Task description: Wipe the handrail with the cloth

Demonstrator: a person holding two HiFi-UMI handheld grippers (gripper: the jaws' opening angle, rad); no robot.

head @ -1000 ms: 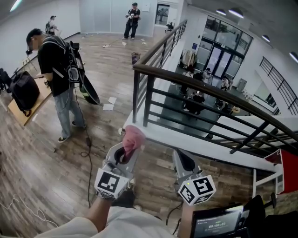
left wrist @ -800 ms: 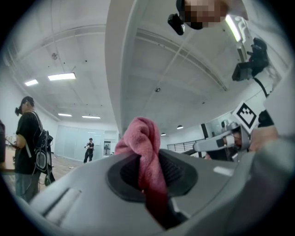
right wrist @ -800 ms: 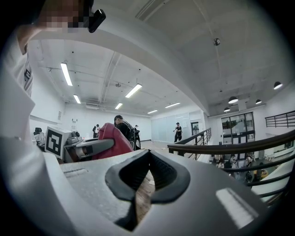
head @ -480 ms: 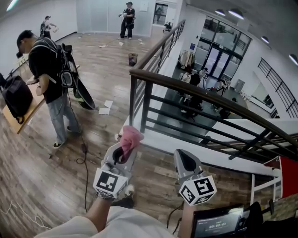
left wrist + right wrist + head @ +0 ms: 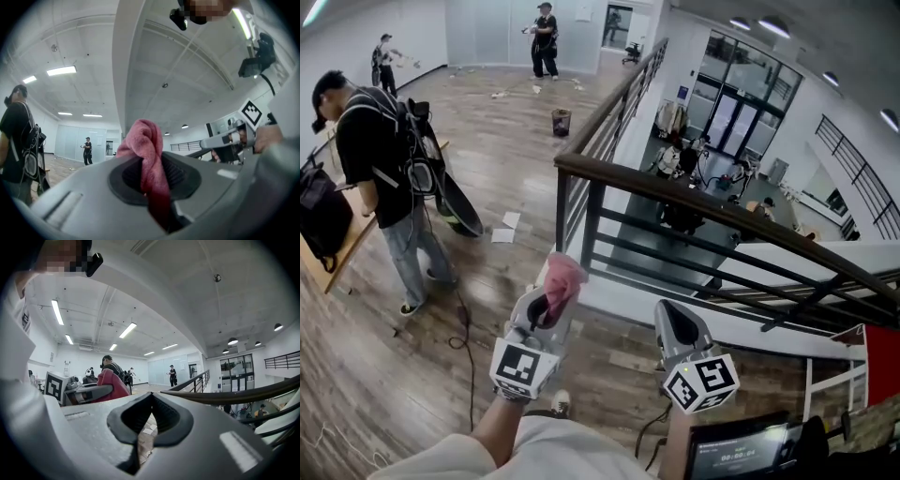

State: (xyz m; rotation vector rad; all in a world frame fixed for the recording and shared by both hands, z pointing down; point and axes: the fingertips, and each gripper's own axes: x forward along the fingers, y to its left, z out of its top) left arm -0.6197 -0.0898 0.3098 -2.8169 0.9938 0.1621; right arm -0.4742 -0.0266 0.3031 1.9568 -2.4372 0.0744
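The left gripper (image 5: 551,302) has its jaws squeezed on a pink cloth (image 5: 565,275). The cloth sticks up near the dark handrail (image 5: 694,199) but does not touch it. So the wiping looks not started, though I can't tell if some part is already clean. The right gripper (image 5: 672,323) has its jaws closed with nothing inside. A person (image 5: 380,178) stands far left, with papers (image 5: 504,228) and a cable (image 5: 471,328) on the floor. Nothing blocks the rail.
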